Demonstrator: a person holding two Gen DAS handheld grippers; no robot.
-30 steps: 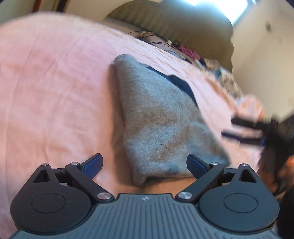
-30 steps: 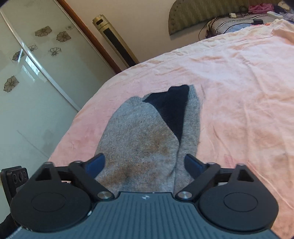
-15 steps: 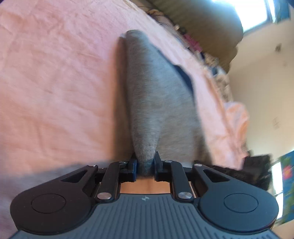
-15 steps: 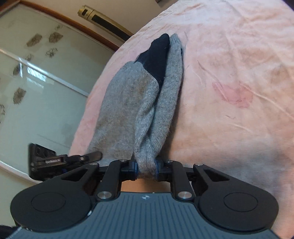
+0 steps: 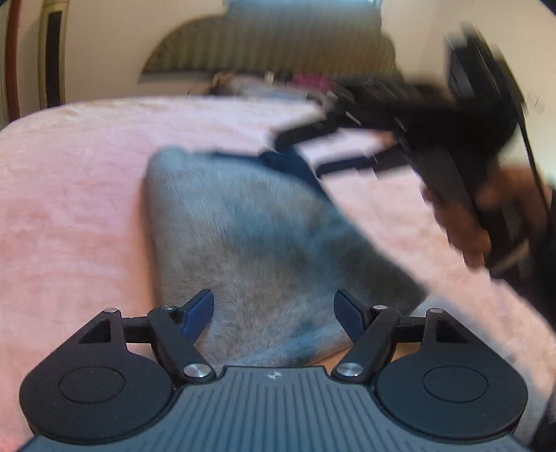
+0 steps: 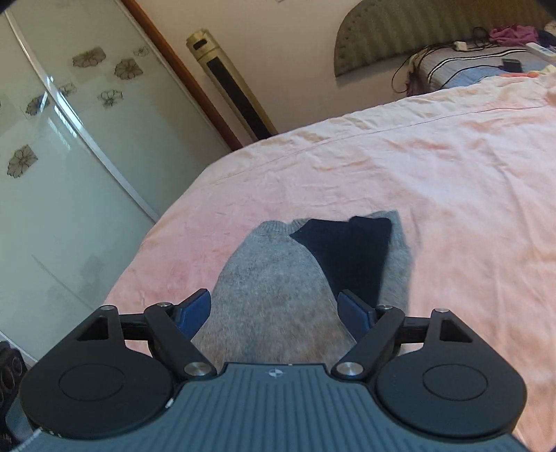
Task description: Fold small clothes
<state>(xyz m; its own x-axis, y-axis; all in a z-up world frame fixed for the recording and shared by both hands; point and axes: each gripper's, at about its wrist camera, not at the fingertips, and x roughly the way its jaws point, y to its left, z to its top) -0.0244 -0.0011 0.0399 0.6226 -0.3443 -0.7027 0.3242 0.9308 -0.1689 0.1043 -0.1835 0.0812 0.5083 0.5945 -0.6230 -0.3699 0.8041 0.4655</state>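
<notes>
Both grippers, left gripper and right gripper, have just released the grey sock; jaws open, fold laid.

one grey sock, two hand-held grippers, one bed

A wide pink bedsheet, lightly wrinkled, covers the bed and fills most of both views. Behind it stands an arched, olive-green ribbed headboard against a cream wall. Below the headboard lies a grey striped pillow with black cables, a white power strip, a small black box and a crumpled magenta cloth on or near it. To the left, a tall gold tower fan leans beside a brown wooden door frame, next to frosted glass sliding doors printed with flowers.
</notes>
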